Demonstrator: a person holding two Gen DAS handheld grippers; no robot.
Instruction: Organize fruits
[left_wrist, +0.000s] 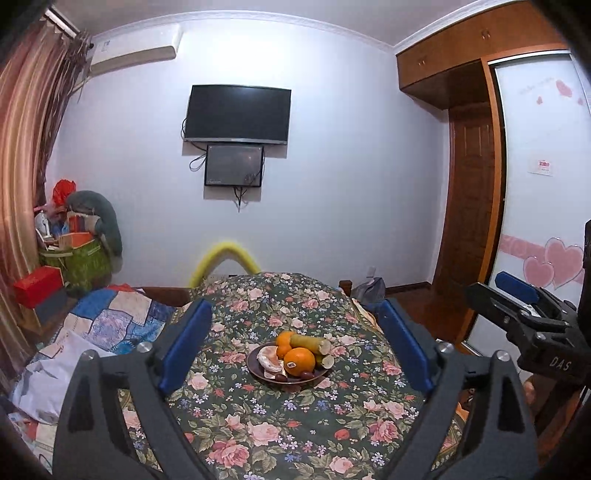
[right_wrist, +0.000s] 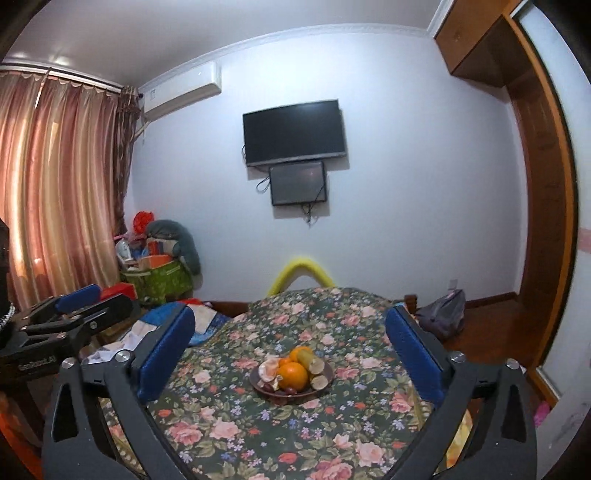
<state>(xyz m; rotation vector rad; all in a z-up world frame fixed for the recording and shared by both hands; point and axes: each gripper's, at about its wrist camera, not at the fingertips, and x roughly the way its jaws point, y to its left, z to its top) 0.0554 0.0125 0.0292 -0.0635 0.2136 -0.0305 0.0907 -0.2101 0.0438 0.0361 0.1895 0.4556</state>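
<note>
Blue pads face each other across a wide gap on both my tongs: my left gripper (left_wrist: 295, 343) and my right gripper (right_wrist: 290, 354) each stand fully apart with nothing between the pads, both held above the near part of the bed and pointing toward the far wall. The fruit sits piled on a brown plate (left_wrist: 258, 373) in the middle of the flowered bedspread (left_wrist: 280, 435), well clear of its edges. On the plate a large orange (left_wrist: 300, 361) with a sticker lies at the front, a smaller orange (left_wrist: 285, 339) behind it, a peeled one (left_wrist: 269, 359) to its left, and a green-yellow cut stalk (left_wrist: 310, 343) across the back. Small dark fruits (left_wrist: 281, 377) rest along the plate's near rim.
</note>
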